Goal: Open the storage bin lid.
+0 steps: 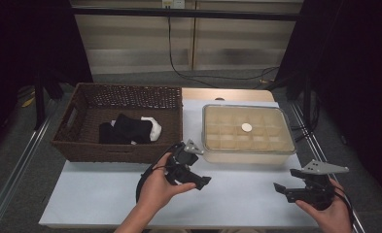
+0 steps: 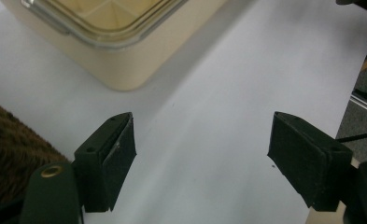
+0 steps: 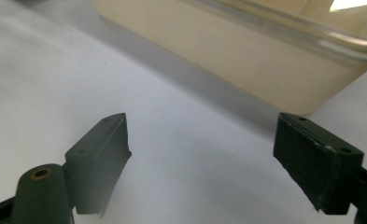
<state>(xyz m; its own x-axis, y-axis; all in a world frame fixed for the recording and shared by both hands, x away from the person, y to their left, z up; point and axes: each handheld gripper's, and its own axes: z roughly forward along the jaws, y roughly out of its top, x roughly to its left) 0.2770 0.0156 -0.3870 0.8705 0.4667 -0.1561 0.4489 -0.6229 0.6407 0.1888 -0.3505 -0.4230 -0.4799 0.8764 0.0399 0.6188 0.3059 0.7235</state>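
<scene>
Nearest: left gripper (image 1: 199, 181) and right gripper (image 1: 282, 190), jaws spread, nothing between, hovering above white sheet (image 1: 237, 194) just short of lidded plastic compartment box (image 1: 247, 133), likely ready to work its lid. Left of box, wicker basket (image 1: 77, 141) holding black and white socks (image 1: 130, 128). No readable writing, only a round white disc (image 1: 246, 127) on lid
</scene>
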